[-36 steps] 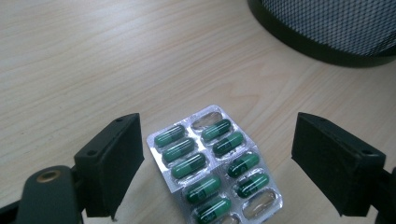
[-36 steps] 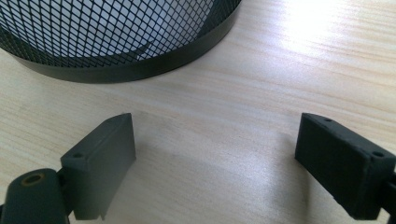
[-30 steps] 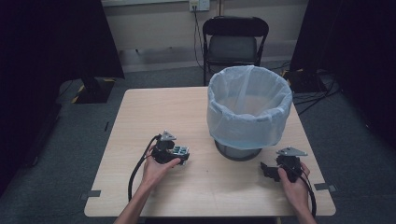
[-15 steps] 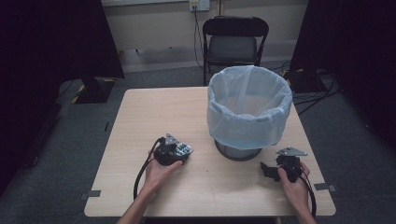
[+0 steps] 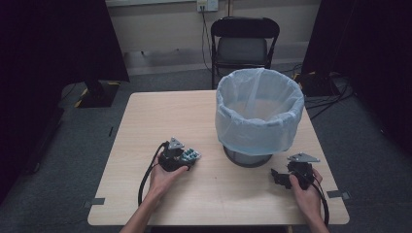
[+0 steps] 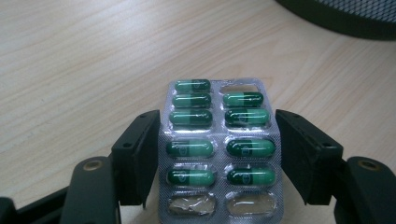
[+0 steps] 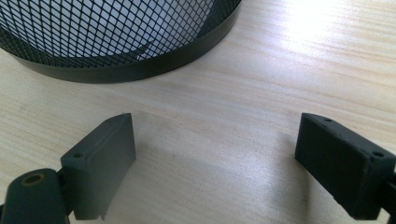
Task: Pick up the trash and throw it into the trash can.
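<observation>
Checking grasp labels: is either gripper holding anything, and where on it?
Left gripper is shut on the blister pack, its jaws pinching the two long edges near the emptied end. Right gripper is open over the table, holding nothing.

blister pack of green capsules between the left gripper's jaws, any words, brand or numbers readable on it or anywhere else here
None can be read.
Silver foil blister pack of green capsules: each capsule bears a small pale printed mark, too blurred to read.
Black mesh wastebasket with a pale blue liner: no label seen.
Light wooden table: no text.
</observation>
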Motion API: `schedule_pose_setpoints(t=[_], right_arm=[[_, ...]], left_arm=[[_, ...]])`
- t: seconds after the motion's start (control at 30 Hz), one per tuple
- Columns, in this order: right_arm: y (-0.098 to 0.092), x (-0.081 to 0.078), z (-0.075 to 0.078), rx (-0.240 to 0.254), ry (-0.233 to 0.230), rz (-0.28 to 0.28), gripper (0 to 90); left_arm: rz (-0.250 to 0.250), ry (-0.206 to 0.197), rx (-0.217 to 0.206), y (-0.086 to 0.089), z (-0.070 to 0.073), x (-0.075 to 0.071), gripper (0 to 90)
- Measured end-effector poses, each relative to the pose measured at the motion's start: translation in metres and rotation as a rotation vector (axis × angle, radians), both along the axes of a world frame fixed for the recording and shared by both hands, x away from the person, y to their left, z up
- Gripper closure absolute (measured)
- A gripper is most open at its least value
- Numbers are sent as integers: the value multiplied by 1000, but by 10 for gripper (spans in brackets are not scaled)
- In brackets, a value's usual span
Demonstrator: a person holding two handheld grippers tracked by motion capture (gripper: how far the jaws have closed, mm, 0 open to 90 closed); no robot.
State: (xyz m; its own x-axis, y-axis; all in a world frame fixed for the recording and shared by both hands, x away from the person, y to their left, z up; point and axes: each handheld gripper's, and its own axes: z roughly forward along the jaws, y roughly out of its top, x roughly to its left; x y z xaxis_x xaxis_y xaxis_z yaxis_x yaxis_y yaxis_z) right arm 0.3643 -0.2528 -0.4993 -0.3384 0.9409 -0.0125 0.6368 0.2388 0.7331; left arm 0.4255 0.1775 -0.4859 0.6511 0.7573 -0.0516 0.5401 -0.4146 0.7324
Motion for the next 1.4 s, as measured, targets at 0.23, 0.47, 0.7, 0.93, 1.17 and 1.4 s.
schedule_pose_setpoints(t=[0.23,0.47,0.7,0.93,1.17,1.4], right_arm=[[0,0,0,0,0,0,113],[0,0,0,0,0,0,113],[0,0,0,0,0,0,113],[0,0,0,0,0,0,113],[0,0,0,0,0,0,113],[0,0,0,0,0,0,113]], left_arm=[[-12,-14,-57,4,14,-2,342],[-14,-64,-148,9,39,-7,341],[-31,-96,-182,9,58,-5,342],[-62,-129,-223,6,81,-5,342],[-94,-161,-252,-1,101,-2,341],[-119,-194,-289,-5,124,0,342]])
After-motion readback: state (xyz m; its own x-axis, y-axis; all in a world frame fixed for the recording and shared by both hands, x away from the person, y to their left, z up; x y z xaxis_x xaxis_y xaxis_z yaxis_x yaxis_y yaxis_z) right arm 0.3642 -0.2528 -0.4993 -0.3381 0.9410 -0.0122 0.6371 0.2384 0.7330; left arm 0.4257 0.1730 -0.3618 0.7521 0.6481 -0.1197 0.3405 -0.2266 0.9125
